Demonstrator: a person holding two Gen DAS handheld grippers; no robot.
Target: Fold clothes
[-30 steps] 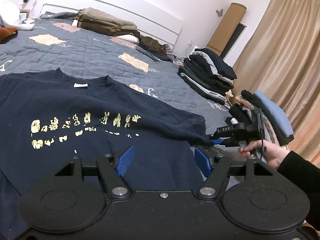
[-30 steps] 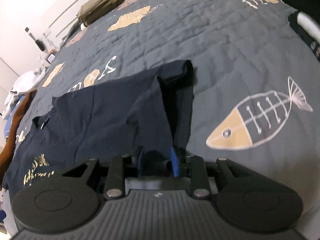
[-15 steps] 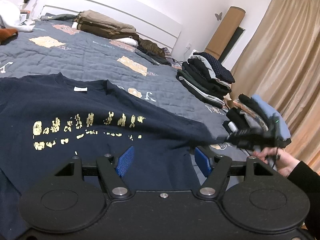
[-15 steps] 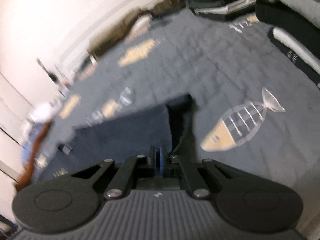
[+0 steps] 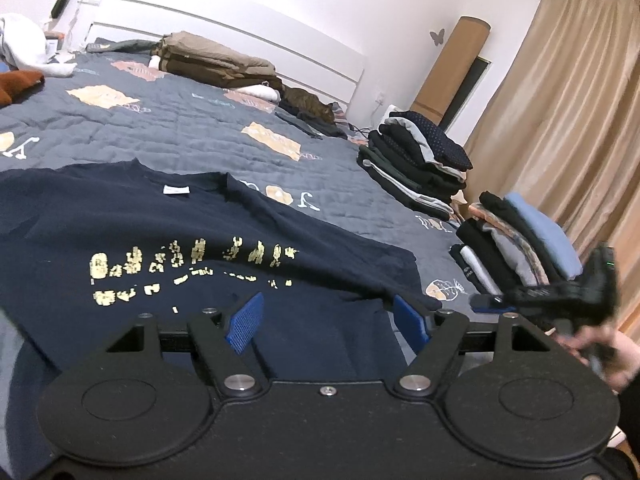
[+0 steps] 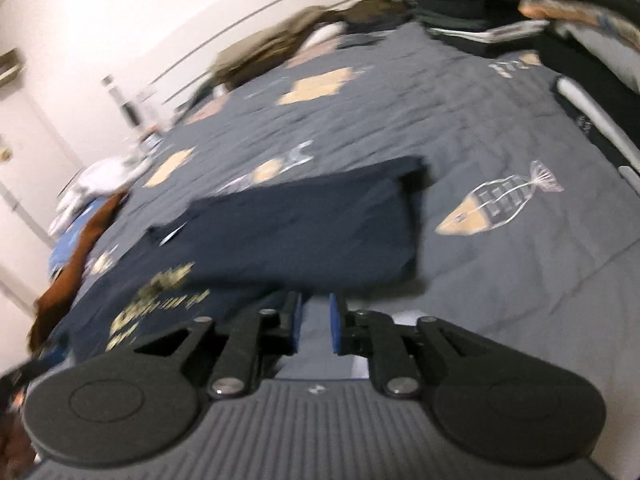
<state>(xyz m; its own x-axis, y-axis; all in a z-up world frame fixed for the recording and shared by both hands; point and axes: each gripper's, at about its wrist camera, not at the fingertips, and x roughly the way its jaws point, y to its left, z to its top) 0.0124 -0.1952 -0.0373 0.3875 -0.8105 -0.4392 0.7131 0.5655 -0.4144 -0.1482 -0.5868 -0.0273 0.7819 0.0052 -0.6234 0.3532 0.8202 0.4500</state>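
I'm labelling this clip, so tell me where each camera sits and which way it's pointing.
Left wrist: sits behind the left claw, held open over the navy T-shirt, looking up the bed toward the headboard; the right claw and a hand show.
Right wrist: sits behind the right claw, open and holding nothing, looking leftward across the shirt's sleeve.
Shared: the shirt, the quilt, the folded stacks.

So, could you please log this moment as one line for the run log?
task: fold clothes | navy T-shirt: flat on bed, sleeve folded in | left gripper: open, empty | right gripper: open, empty
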